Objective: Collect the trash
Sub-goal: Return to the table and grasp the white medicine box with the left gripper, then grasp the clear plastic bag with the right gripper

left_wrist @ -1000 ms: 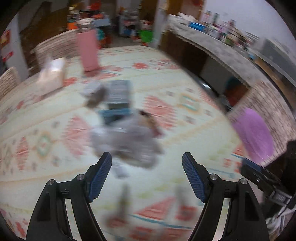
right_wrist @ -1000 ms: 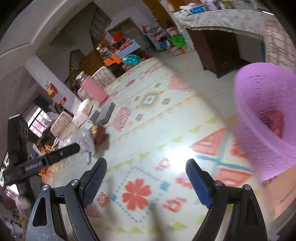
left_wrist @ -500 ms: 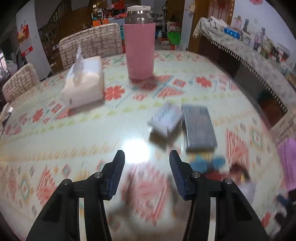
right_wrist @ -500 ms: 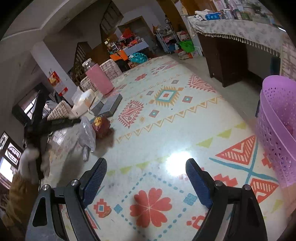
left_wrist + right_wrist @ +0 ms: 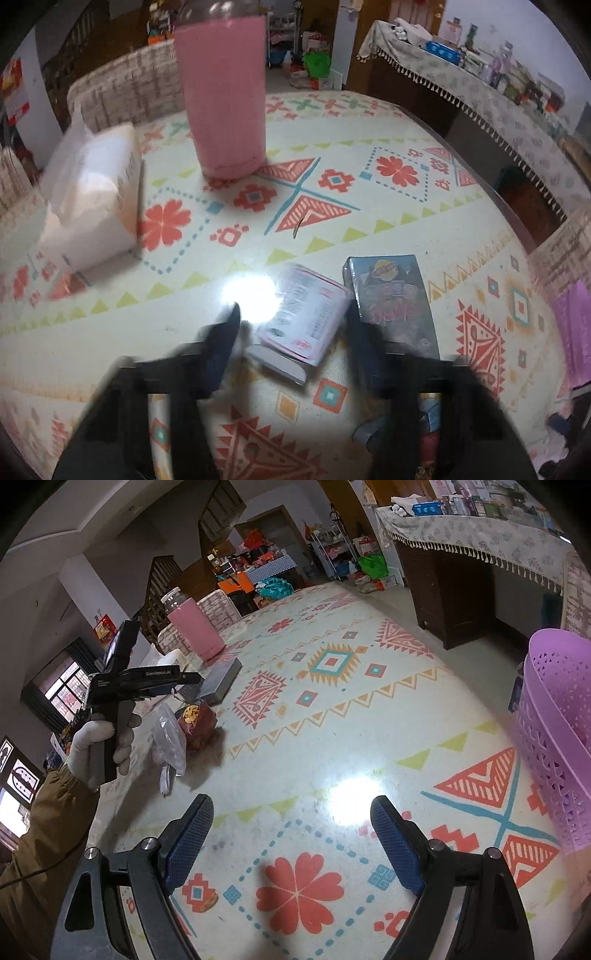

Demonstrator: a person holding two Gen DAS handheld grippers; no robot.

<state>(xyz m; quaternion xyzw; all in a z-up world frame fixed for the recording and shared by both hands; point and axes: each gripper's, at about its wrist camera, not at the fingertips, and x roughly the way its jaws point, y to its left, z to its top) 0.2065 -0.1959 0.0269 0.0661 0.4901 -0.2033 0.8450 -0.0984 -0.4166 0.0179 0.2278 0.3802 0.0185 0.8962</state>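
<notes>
A worktop [image 5: 369, 221] under a pale cloth with red and teal patterns fills both views. Its curved far edge runs along the right, with bare floor beyond it and a dark sideboard [image 5: 498, 103] under a fringed cloth.

The middle and right of the worktop lie open. The clutter sits toward the left. The left hand-held gripper [image 5: 291, 314], blurred, points steeply down with its jaws clenched on a white and pink packet [image 5: 306, 321], one finger on each side of it. A dark box [image 5: 391, 299] lies flat just right of the packet.

Farther back, a tall pink bottle [image 5: 225, 103] stands upright. A white tissue box [image 5: 88, 199] sits to its left, and a woven chair [image 5: 129, 92] stands behind both.

From the right wrist, a gloved hand [image 5: 99, 746] with a brown sleeve [image 5: 44, 812] holds the left tool. Near it lie a clear bag [image 5: 170, 738] and a crumpled red wrapper [image 5: 197, 725].

The right hand-held gripper [image 5: 291, 808] hangs released over bare cloth, with nothing between its blue pads. A purple lattice basket [image 5: 554, 731] stands at the right edge of that view. I cannot tell whether it rests on the worktop.

The room behind is crowded with shelves and bright goods.
</notes>
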